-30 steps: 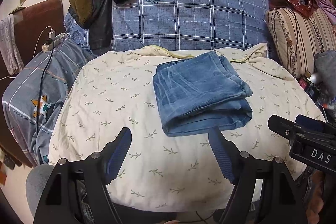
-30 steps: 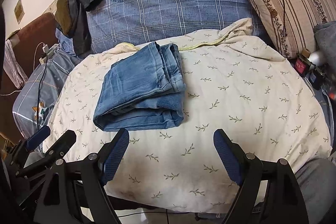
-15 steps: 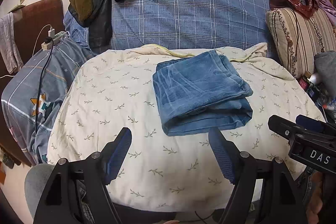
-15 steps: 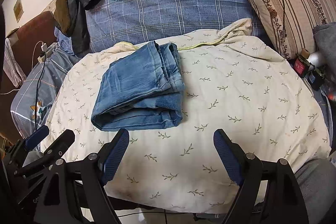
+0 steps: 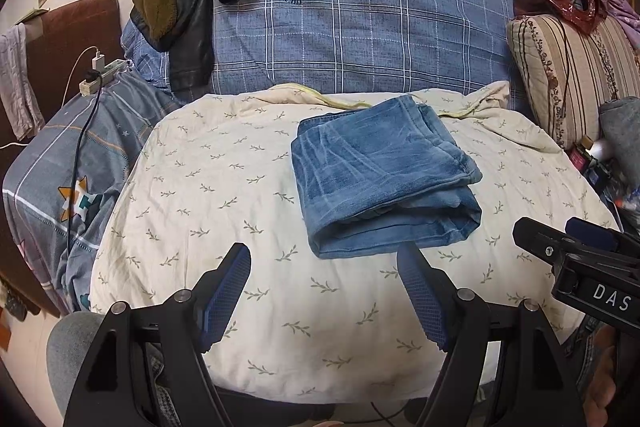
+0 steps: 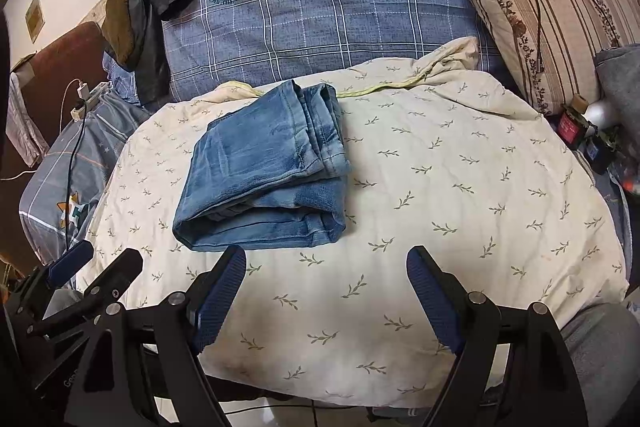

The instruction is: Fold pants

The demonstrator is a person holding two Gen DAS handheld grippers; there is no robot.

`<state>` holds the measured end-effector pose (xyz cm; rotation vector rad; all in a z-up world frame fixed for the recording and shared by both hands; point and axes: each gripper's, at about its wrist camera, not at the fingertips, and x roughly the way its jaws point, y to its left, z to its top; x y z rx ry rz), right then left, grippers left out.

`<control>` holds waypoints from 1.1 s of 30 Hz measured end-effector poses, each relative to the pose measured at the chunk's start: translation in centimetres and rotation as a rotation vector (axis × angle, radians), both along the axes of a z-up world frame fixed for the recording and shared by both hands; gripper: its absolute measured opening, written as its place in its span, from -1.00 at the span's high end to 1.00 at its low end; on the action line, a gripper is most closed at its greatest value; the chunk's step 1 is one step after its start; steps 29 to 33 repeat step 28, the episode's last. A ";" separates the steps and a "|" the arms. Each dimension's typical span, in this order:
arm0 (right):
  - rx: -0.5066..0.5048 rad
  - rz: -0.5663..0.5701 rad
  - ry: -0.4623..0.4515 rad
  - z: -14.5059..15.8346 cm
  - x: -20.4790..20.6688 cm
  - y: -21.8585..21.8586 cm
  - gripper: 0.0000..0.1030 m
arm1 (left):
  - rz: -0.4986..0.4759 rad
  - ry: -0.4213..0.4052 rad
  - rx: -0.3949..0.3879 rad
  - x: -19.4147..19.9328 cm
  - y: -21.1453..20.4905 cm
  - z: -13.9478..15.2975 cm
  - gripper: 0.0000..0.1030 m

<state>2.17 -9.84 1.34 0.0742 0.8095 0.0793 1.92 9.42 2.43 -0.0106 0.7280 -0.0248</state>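
Observation:
The blue jeans (image 5: 384, 175) lie folded into a thick square bundle on a cream leaf-print cushion (image 5: 208, 195). They also show in the right wrist view (image 6: 268, 167), left of centre. My left gripper (image 5: 324, 263) is open and empty, held back from the near edge of the bundle. My right gripper (image 6: 326, 267) is open and empty, just right of the bundle's near corner. Each gripper shows at the edge of the other's view: the right one (image 5: 576, 259) and the left one (image 6: 84, 275).
A blue plaid pillow (image 5: 380, 23) stands behind the cushion with a black jacket (image 5: 188, 7) draped on its left. A striped cushion (image 5: 572, 67) and small bottles (image 6: 580, 123) are at the right. A power strip with cables (image 5: 98, 75) lies at the left.
Both grippers have drawn back very slightly from the jeans. The folded jeans have not moved.

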 end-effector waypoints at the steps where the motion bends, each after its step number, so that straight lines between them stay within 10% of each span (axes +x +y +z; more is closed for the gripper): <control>1: -0.001 0.000 -0.001 0.0 0.0 0.0 -0.63 | -0.002 0.001 0.000 0.1 0.0 0.0 -0.47; 33: 0.056 0.054 -0.003 0.8 1.9 0.0 -0.63 | -0.074 0.050 -0.096 4.3 0.4 0.3 -0.47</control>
